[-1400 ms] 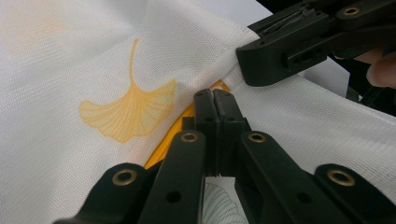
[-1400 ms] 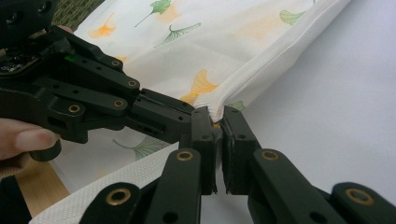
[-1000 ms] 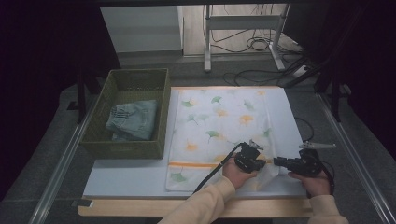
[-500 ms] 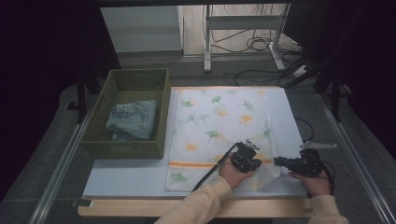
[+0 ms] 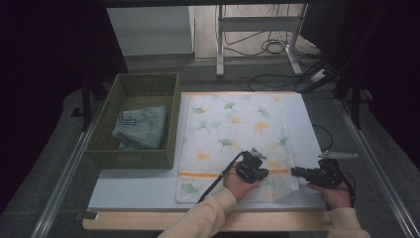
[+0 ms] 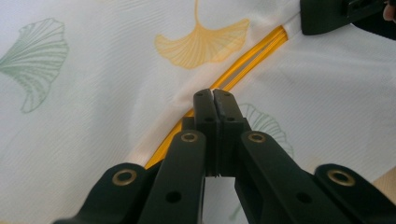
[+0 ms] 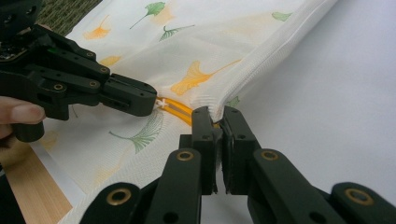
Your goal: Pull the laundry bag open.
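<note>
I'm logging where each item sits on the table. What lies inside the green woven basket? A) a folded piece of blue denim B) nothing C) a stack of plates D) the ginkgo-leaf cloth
A: the high view shows folded denim inside the basket, while the ginkgo-leaf cloth lies spread beside it.

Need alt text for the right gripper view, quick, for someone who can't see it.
The right gripper, jaws shut, pinches the edge of a white leaf-print cloth by its orange stripe. To its left, the left gripper grips the same stripe.
</note>
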Demonstrator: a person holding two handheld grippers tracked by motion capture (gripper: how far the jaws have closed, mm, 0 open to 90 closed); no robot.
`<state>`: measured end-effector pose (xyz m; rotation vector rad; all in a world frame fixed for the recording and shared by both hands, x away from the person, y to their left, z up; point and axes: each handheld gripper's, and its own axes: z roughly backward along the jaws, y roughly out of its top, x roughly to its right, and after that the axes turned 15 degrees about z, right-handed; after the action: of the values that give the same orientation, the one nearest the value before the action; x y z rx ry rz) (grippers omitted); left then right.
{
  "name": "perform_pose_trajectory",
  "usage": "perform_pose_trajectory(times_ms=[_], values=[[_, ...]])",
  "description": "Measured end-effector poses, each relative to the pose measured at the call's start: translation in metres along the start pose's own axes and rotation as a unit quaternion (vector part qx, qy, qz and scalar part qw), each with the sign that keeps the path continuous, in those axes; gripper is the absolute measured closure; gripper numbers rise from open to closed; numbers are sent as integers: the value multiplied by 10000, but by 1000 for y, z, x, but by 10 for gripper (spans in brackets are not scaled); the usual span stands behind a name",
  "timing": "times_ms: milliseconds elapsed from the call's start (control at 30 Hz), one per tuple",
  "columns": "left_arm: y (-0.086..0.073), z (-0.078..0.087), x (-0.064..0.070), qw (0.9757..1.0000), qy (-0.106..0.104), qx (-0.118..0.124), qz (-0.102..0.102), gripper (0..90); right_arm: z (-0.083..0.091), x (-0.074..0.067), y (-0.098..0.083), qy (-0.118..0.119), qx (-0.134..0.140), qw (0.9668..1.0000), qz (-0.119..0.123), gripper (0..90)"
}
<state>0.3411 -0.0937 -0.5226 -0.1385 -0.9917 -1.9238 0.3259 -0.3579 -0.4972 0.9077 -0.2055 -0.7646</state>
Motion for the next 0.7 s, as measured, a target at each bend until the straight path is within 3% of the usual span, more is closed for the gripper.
perform_pose_trajectory(times_ms=[700], values=[[-10,13,-14,9999,48,49,92,900,2,1,-1,-17,37,10000,-15,843]])
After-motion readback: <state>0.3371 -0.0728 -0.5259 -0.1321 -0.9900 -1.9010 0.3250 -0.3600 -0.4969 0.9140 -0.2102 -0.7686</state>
